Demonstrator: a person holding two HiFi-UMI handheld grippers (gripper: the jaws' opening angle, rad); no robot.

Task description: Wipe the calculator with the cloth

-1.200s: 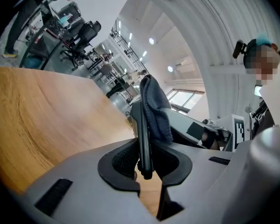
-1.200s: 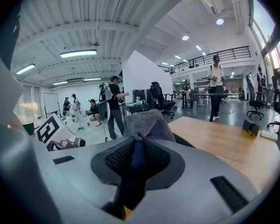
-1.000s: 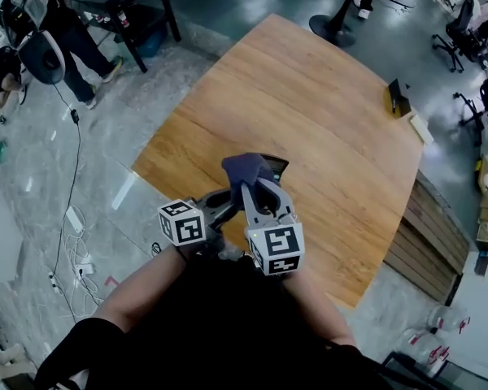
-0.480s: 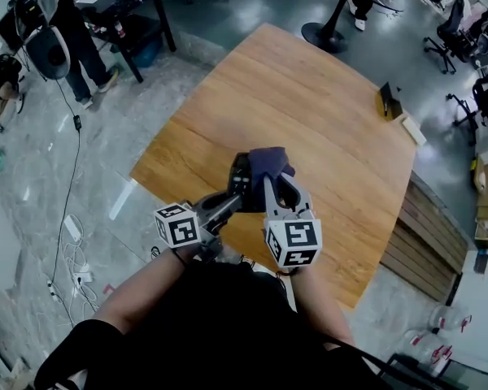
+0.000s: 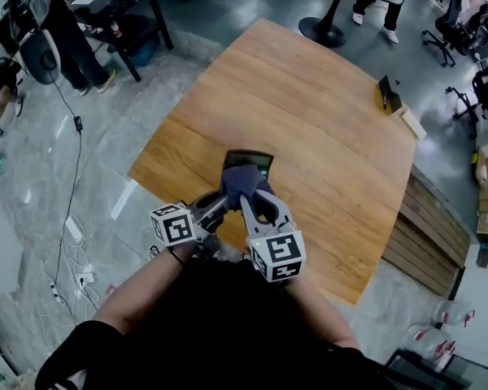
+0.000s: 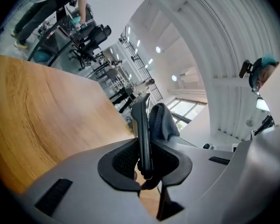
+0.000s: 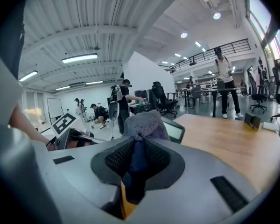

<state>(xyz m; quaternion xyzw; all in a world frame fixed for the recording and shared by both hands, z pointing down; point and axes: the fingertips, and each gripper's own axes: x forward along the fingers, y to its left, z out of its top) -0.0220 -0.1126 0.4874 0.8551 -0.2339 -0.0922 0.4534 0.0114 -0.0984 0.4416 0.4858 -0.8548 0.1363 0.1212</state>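
Claws both clamped: left claw [image 6: 143, 158] pinching the calculator [image 6: 142, 120] by its lower end, right claw [image 7: 136, 158] squeezing the dark cloth [image 7: 144, 124]. Held over the near part of the table [image 5: 325, 112], cloth pressed against calculator's face. Wiping seemingly midway; screen end uncovered, probably left to do.
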